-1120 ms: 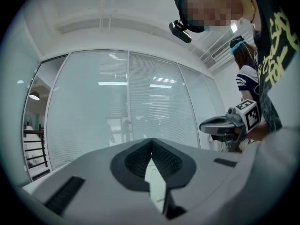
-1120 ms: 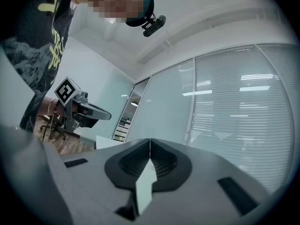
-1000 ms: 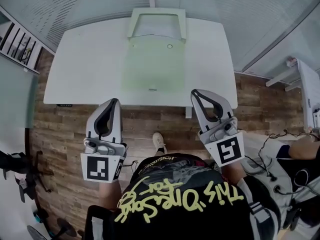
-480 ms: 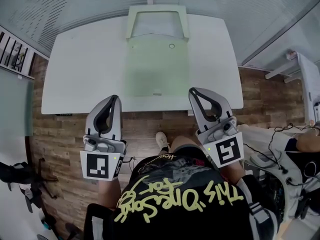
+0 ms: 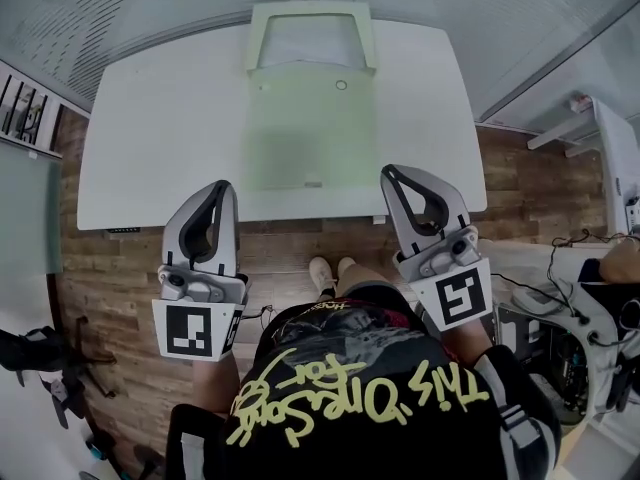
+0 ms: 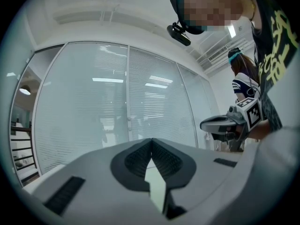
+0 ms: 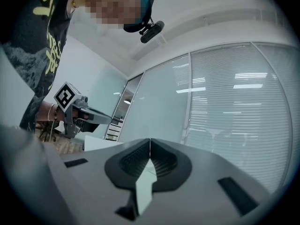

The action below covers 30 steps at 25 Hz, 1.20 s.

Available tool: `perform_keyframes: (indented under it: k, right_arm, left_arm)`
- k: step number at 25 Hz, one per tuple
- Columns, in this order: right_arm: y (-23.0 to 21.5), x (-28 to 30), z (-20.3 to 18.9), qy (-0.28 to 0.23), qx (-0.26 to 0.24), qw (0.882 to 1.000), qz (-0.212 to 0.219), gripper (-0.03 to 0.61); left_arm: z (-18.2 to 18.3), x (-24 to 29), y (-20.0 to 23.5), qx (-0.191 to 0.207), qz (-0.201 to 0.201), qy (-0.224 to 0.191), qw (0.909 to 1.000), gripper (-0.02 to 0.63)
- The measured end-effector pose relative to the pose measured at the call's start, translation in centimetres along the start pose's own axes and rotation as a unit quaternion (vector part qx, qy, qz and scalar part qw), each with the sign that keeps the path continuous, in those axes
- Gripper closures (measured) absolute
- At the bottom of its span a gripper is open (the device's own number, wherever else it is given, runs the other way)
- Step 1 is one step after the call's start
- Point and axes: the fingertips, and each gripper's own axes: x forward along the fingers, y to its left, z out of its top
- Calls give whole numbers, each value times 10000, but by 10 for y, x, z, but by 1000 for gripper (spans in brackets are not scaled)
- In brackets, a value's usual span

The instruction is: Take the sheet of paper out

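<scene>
Ahead of the left claw (image 5: 224, 188) and right claw (image 5: 391, 174), both closed and empty, a green folder (image 5: 305, 133) lies on the surface (image 5: 160, 138), the unseen sheet probably inside; reaching, opening and pulling all remain.

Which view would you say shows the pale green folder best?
The head view: the pale green folder lies in full on the white table. Both gripper views point level at glass walls and show nothing clear of it.

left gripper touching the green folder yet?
Apart. Left gripper view shows the left gripper shut in mid-air, glass wall past its tips; head view shows the green folder flat on the table.
</scene>
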Motion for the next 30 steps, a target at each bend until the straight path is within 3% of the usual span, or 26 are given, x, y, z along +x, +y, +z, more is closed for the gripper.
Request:
perform_keyframes:
  k: [14,19,25,30]
  right_arm:
    - [16,-5,-9,161,50,9995,-272,571]
    - [-30,11,-25,233,81,9994,-254,571]
    - [-90,47,-52,335,222,9989,-257,571]
    - [-95,66,-55,355,258,9987,-240,571]
  left_arm:
    - [-17,-13,12,34,-103,90,9999,607]
    - [-30,33,6,-265,28,461,9986,607]
    - [-33,106,16,-15,37,324,9995,607]
    - [-27,121,25,198,-18,221,9996,607]
